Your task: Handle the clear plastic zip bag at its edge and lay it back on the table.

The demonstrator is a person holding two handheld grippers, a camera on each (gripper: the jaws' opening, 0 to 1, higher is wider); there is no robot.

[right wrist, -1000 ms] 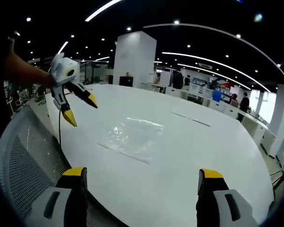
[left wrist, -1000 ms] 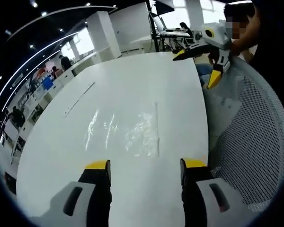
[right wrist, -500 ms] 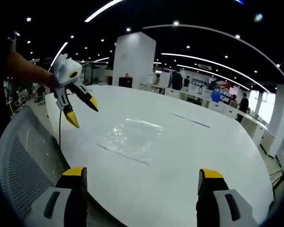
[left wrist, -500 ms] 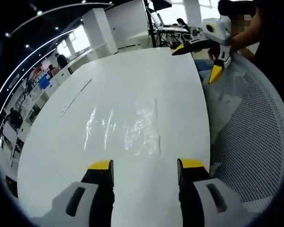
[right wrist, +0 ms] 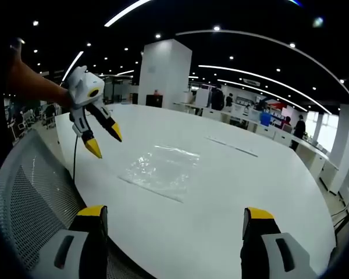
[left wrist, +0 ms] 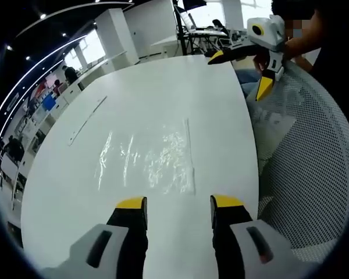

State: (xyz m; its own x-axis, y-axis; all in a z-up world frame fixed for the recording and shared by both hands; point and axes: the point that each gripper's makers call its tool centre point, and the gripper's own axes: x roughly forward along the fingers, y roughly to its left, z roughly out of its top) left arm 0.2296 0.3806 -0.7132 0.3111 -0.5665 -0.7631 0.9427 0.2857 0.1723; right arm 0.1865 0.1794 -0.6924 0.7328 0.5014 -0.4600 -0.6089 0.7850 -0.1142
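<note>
a white mesh chair back (left wrist: 314,174) stood just beside the table (left wrist: 163,93) edge. a white pillar (right wrist: 166,72) rose behind, and people (right wrist: 299,125) stood at far desks.

I see left gripper (left wrist: 177,203) narrowing its jaw gap against a second ago, jaws not closed, tips now nearer zip bag (left wrist: 145,160) near edge. In right gripper view, left gripper (right wrist: 103,138) sits lower and closer to bag (right wrist: 158,170) corner by desk (right wrist: 232,174) edge than before. Bag itself unmoved, flat on desk.
</note>
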